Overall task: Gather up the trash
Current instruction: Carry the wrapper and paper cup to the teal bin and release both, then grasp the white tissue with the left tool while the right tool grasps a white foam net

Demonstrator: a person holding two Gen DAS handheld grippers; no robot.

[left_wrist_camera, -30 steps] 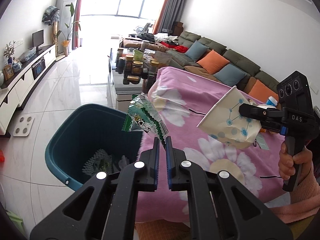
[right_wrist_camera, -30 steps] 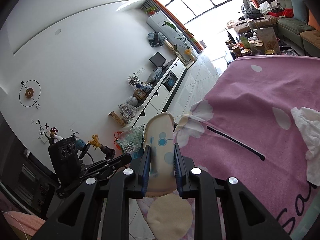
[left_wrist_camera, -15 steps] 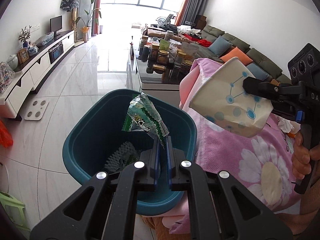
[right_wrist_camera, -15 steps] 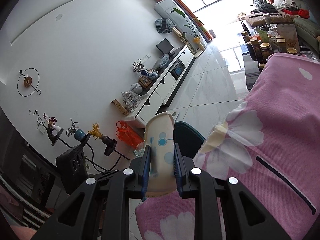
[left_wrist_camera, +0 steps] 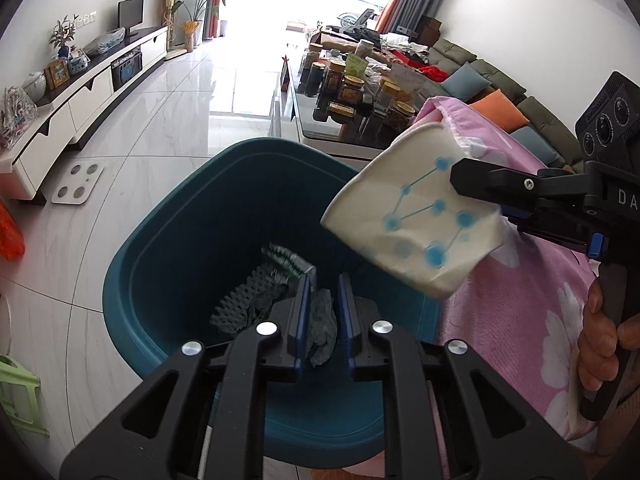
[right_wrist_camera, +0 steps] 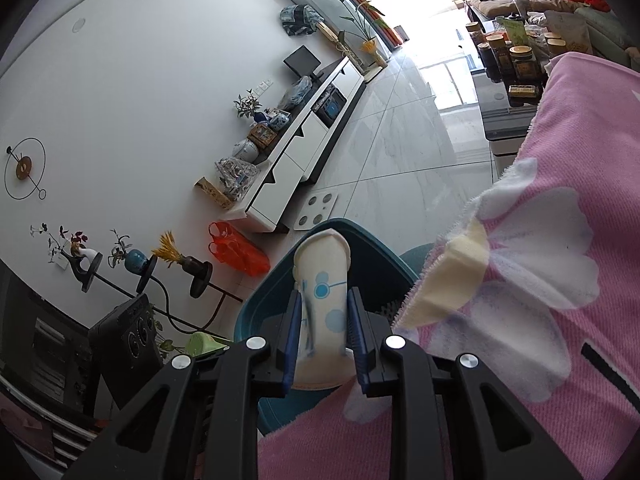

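My left gripper hangs over the teal bin, pointing down into it, and its jaws are opening with nothing pressed between them. The green snack wrapper is blurred just past the left fingertip, loose inside the bin above other trash. My right gripper holds a flattened white paper cup with blue dots; its jaws are opening slightly, but both pads still touch the cup. In the left wrist view the cup hovers at the bin's right rim, beside the pink flowered cloth.
A low table crowded with jars stands behind the bin. A white TV cabinet lines the left wall, with a bathroom scale on the tiled floor. A green stool and an orange bag sit nearby.
My left gripper moved over the bin and lower, its jaws parted, and the wrapper left them and dropped into the bin. My right gripper carried the cup from over the cloth to the bin's edge.
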